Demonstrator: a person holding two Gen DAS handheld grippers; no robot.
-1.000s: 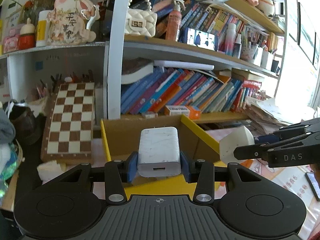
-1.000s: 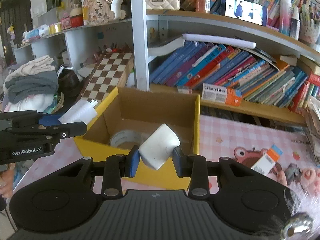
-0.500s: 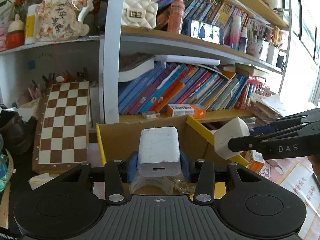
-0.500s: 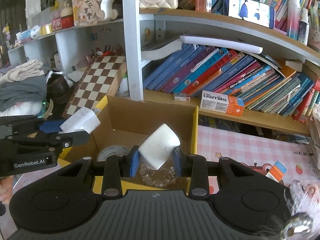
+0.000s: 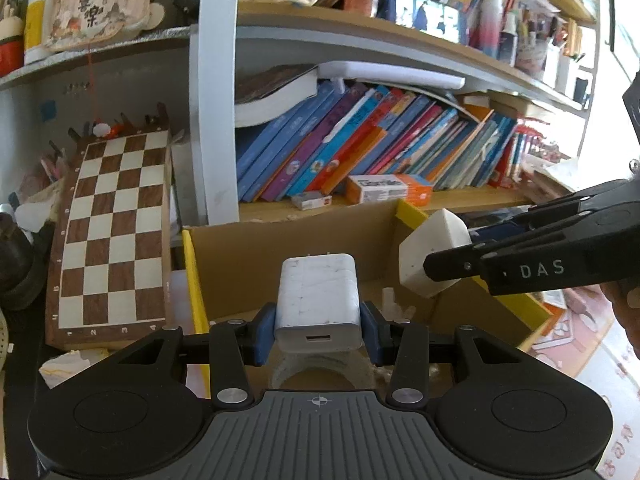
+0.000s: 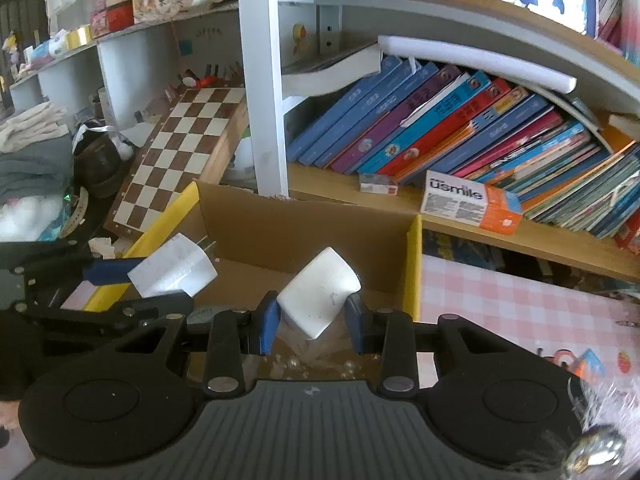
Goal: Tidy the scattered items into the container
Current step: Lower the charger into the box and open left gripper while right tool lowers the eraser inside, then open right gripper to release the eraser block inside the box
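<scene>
Hanging right over the open cardboard box (image 5: 280, 248), both chargers look ready to drop. Left gripper (image 5: 318, 332) is clamped on a white charger (image 5: 318, 304), prongs pointing away; right gripper (image 6: 312, 320) pinches a tilted white plug block (image 6: 318, 292). Box sits straight below both, tape roll (image 5: 320, 372) inside.

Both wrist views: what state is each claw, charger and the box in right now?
Left claw: shut on USB charger, prongs forward, above the box.
Right claw: shut on white adapter, tilted, above the box.
Cardboard box: open, tape roll inside.
</scene>
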